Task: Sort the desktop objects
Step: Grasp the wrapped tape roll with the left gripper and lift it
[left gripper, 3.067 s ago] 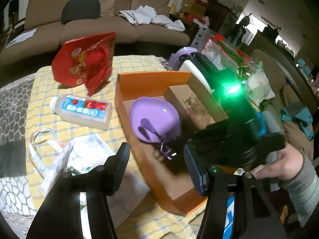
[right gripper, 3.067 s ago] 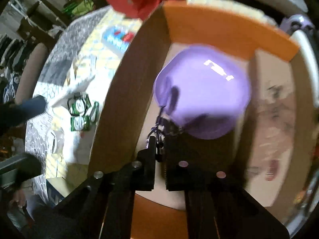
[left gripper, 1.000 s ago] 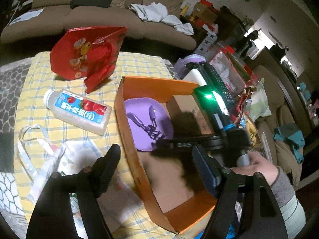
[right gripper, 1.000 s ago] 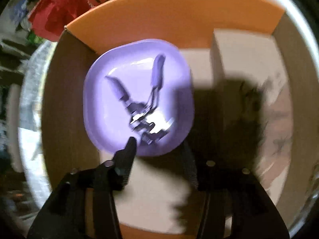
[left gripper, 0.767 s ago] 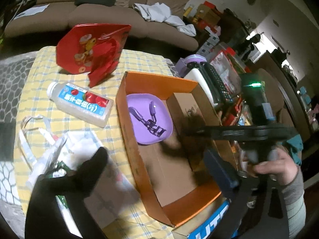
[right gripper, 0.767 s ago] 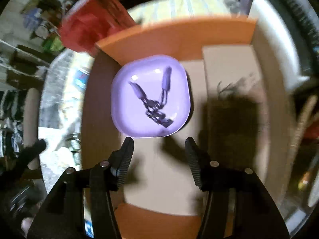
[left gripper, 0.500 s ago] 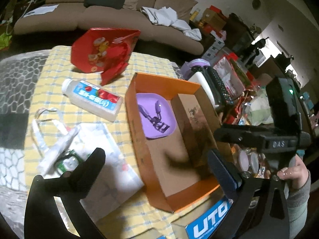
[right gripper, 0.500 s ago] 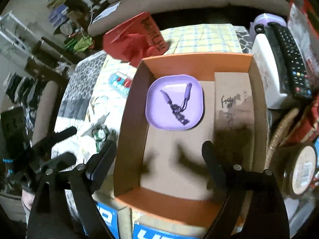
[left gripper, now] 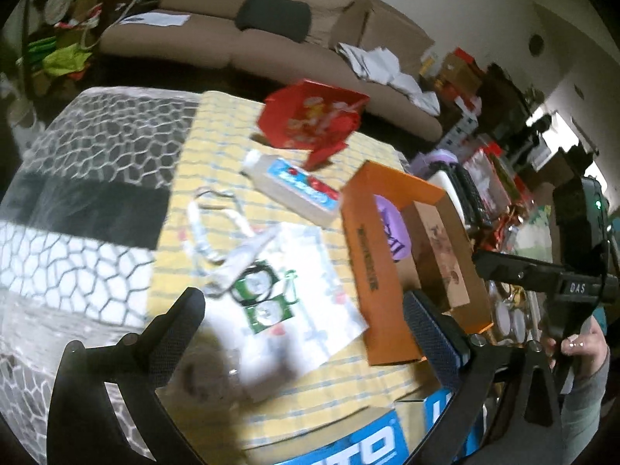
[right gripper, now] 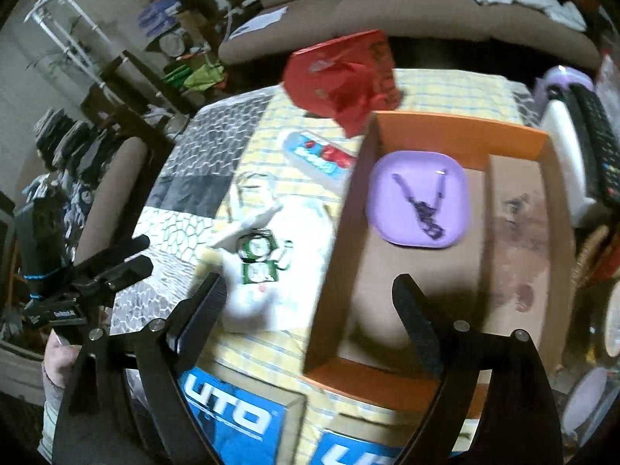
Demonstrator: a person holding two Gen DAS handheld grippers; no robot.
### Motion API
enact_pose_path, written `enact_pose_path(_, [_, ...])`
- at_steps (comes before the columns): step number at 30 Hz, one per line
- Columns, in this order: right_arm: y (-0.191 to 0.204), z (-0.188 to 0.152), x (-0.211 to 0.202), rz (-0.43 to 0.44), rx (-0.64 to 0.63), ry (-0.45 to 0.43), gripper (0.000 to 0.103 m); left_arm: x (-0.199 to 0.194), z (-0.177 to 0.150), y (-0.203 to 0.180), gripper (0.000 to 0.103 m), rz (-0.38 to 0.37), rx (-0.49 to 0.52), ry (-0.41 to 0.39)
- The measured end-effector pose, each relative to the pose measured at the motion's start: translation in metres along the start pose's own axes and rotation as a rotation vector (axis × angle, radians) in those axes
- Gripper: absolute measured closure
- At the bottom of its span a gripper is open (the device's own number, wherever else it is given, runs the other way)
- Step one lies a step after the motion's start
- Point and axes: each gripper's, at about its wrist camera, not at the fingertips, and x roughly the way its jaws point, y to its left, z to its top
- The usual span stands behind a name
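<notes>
Orange box [right gripper: 457, 135]: cardboard, matt orange outside, plain brown inside.
Purple plate [right gripper: 418, 203] in the orange box: smooth plastic, glossy, with a bright highlight.
Eyelash curler [right gripper: 424, 203] on the plate: thin metal frame, purple plastic handles.
Bottle [left gripper: 294, 190] just left of the orange box: milky plastic, glossy printed label.
Red bag [right gripper: 345, 73] behind the orange box: crinkled, shiny paper or foil; cannot tell which.
White bag [left gripper: 286, 290] left of the orange box: soft, creased cloth or thin plastic.
Cloth [left gripper: 201, 143] on the desk under the orange box: yellow checked woven fabric, matt.
Left tongs [left gripper: 302, 325]: matt black plastic, fingers [left gripper: 430, 329] faced with rough, dimpled pads.
</notes>
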Motion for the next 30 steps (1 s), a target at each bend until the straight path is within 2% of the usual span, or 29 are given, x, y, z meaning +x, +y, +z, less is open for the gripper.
enact_pose_path(4, [0.029,0.007,0.019,-0.012,-0.071,0.013,0.016,-0.002,-0.015,0.021,0.000,0.033,0.007,-0.020])
enact_pose_path(9, [0.060,0.013,0.055,-0.006,-0.108,0.038,0.016,0.013,-0.027,0.043,0.000,0.107,0.042,0.009])
enact_pose_path(13, [0.068,0.024,0.083,-0.052,-0.122,0.053,0.016,0.025,-0.036,0.060,0.000,0.156,0.052,0.032])
enact_pose_path(17, [0.069,0.026,0.102,-0.023,-0.113,0.069,0.016,0.037,-0.051,0.073,0.000,0.177,0.058,0.060])
enact_pose_path(22, [0.082,0.014,0.129,0.005,-0.132,0.105,0.017,0.052,-0.072,0.078,0.000,0.194,0.076,0.096])
enact_pose_path(27, [0.093,-0.003,0.151,0.020,-0.137,0.139,0.017,0.071,-0.090,0.063,0.000,0.289,0.190,0.124])
enact_pose_path(30, [0.097,-0.009,0.153,0.027,-0.135,0.139,0.017,0.084,-0.098,0.058,0.000,0.291,0.207,0.154])
